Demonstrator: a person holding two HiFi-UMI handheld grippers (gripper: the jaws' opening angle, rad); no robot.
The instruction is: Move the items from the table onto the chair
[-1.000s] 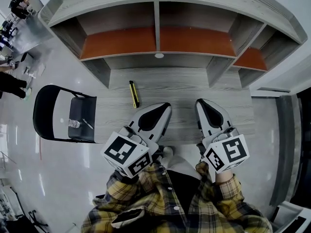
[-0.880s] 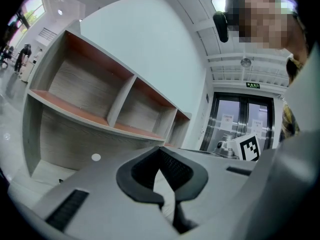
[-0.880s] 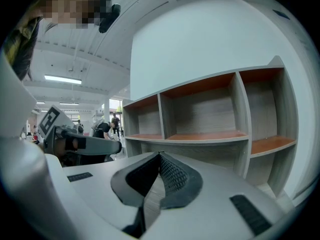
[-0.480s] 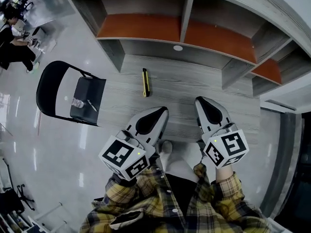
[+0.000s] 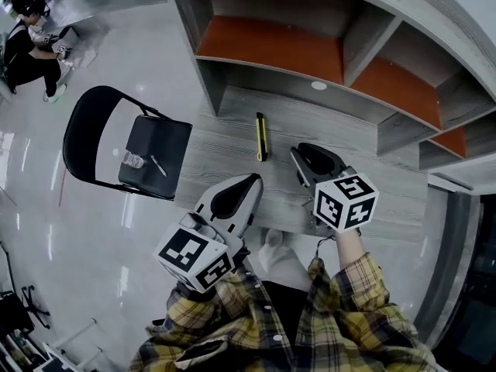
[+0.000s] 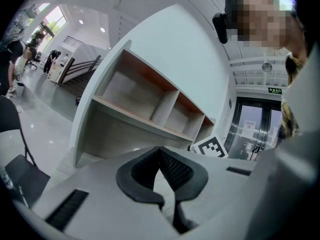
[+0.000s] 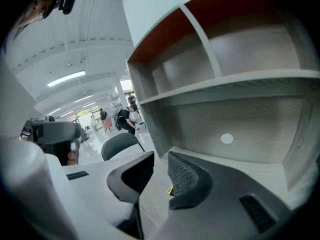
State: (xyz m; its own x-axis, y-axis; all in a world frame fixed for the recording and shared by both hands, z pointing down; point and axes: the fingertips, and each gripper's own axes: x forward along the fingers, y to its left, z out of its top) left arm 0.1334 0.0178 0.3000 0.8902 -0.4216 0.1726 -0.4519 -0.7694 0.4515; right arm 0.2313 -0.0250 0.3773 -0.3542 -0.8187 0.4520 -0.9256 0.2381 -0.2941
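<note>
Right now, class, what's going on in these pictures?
A person is at a grey table with a gripper in each hand. The right gripper points at a yellow and black utility knife on the table; its jaws have just been opening, nothing between them yet. The left gripper is shut and empty. A small bottle and a pen lie on the black chair.

The left gripper (image 5: 249,183) points forward with its jaws closed together. The right gripper (image 5: 301,152) reaches further ahead (tilted somewhat downward); its jaws have just been opening and stand apart, gripping nothing
</note>
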